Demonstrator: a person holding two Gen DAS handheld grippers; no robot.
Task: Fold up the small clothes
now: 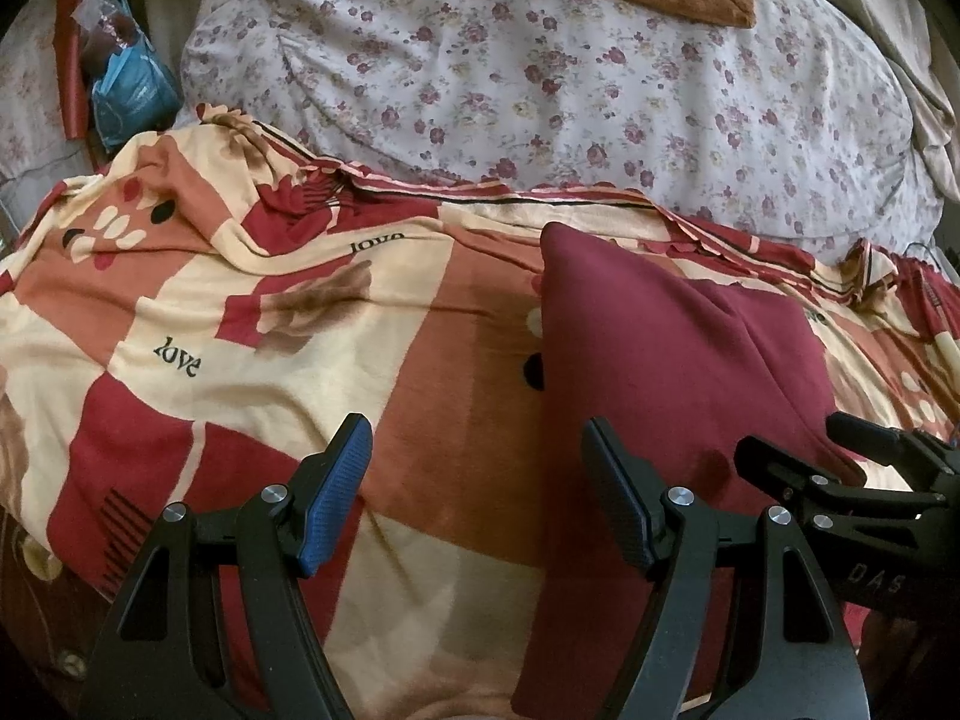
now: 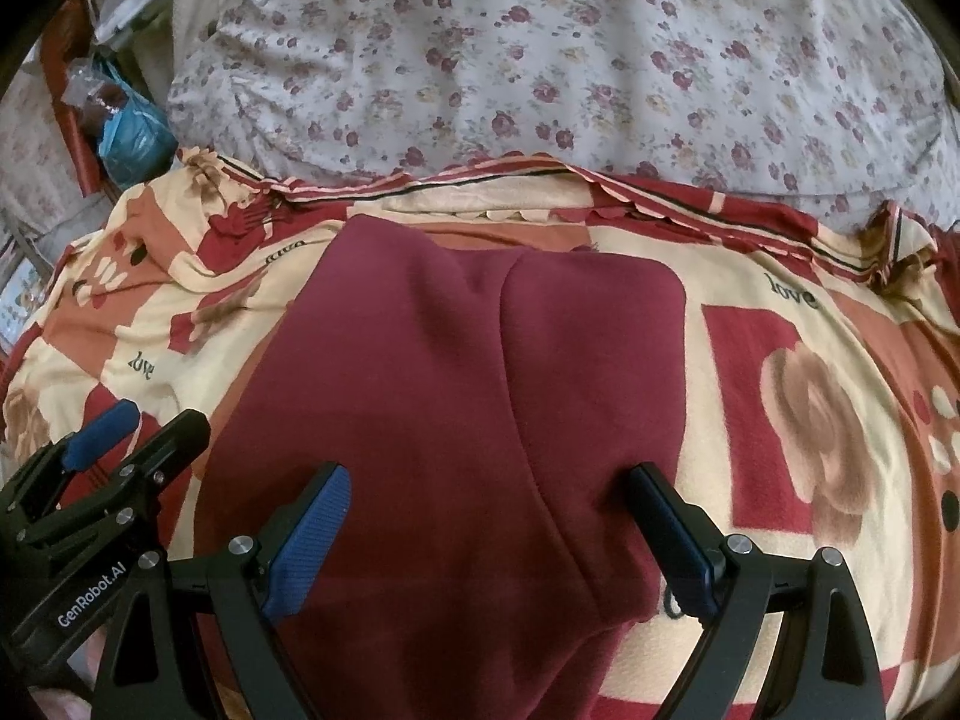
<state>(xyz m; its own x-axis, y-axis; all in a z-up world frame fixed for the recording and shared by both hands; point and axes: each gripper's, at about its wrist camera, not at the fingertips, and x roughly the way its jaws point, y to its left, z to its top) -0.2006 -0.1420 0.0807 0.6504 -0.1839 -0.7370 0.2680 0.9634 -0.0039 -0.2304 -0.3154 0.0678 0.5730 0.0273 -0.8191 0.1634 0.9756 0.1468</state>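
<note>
The dark maroon fleece garment [image 2: 456, 420] lies spread flat on the patchwork blanket in cream, orange and red with "love" lettering [image 2: 798, 432], its far edge near the blanket's striped border and its near end running down past the lower edge of the right wrist view. A seam or fold line runs lengthwise down the maroon garment, slightly right of its middle.

The right gripper [image 2: 489, 525] hovers over the near part of the maroon garment with its jaws spread wide, one blue pad [image 2: 312, 540] on each side of the seam and nothing held. The left gripper [image 1: 477, 489] is also open and empty; it straddles the maroon garment's left edge, with one finger over the blanket and the other over the cloth.

The likely trouble: the fleece is thick and the blanket beneath is soft and loose, so a pinch taken too deep could gather blanket together with the garment. With the left gripper only at the garment's edge, it could also close on a thin margin that slips free once lifted, leaving a crooked fold
</note>
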